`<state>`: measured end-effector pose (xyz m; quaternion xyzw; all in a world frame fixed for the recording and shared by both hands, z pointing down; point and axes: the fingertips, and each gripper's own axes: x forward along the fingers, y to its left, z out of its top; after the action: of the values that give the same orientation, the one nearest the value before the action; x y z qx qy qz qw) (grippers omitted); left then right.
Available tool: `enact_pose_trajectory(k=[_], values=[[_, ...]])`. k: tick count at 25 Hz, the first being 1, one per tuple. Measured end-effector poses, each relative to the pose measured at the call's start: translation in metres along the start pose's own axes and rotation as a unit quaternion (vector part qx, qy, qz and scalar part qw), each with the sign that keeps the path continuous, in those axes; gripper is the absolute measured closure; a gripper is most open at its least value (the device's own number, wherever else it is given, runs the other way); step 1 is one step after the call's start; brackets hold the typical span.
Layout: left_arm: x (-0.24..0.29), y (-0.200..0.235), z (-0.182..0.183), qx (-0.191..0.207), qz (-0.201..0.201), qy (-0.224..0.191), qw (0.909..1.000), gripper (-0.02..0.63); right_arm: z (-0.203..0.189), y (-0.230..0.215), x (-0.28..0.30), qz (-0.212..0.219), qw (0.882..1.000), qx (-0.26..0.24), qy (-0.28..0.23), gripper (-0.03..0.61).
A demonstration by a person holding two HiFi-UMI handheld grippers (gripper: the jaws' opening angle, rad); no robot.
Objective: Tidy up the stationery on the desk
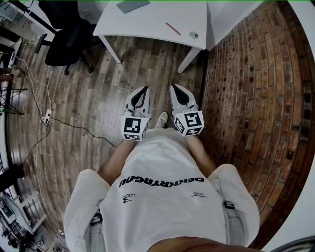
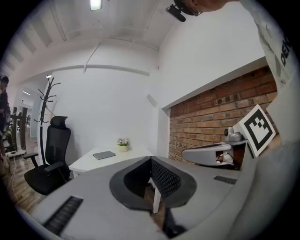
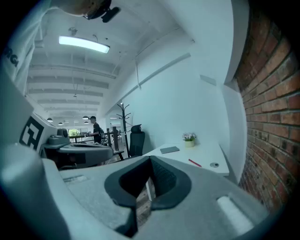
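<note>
While I watch from the head view, both tools sit at frame centre, side by side over the wooden floor. I read the left gripper [image 1: 142, 94] as clenched with nothing between its jaws, and the right gripper [image 1: 177, 91] as clenched and empty too. The white desk [image 1: 147, 22] stands well apart at the top of the frame. On it lie a red pen [image 1: 173, 28] toward the right end, a grey notebook [image 1: 132, 5] at the top edge and a small round disc [image 1: 194, 35] near the pen.

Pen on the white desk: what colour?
Red. The pen shows best in the head view.
</note>
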<state>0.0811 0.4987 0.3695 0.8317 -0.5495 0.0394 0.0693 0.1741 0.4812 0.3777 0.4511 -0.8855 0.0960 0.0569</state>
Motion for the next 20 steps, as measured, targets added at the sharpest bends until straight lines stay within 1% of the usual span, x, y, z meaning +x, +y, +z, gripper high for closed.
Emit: enact_pose_trajectory(k=[6,10,15,20], values=[[0.010,0.002,0.000,-0.010,0.001,0.008,0.9999,0.615,0.003,-0.006,0.009,0.012,1.000,0.007,-0.007,0.578],[0.021,0.002,-0.004,-0.014,0.000,0.015,0.9998,0.615,0.001,-0.018,0.016,0.009,1.000,0.017,-0.007,0.578],[0.039,0.006,-0.007,-0.005,0.006,0.014,0.9999,0.615,0.003,-0.032,0.029,0.018,0.999,0.025,-0.012,0.578],[0.064,0.005,0.000,-0.006,0.011,0.015,0.9998,0.616,0.010,-0.051,0.043,0.032,0.999,0.026,-0.018,0.578]])
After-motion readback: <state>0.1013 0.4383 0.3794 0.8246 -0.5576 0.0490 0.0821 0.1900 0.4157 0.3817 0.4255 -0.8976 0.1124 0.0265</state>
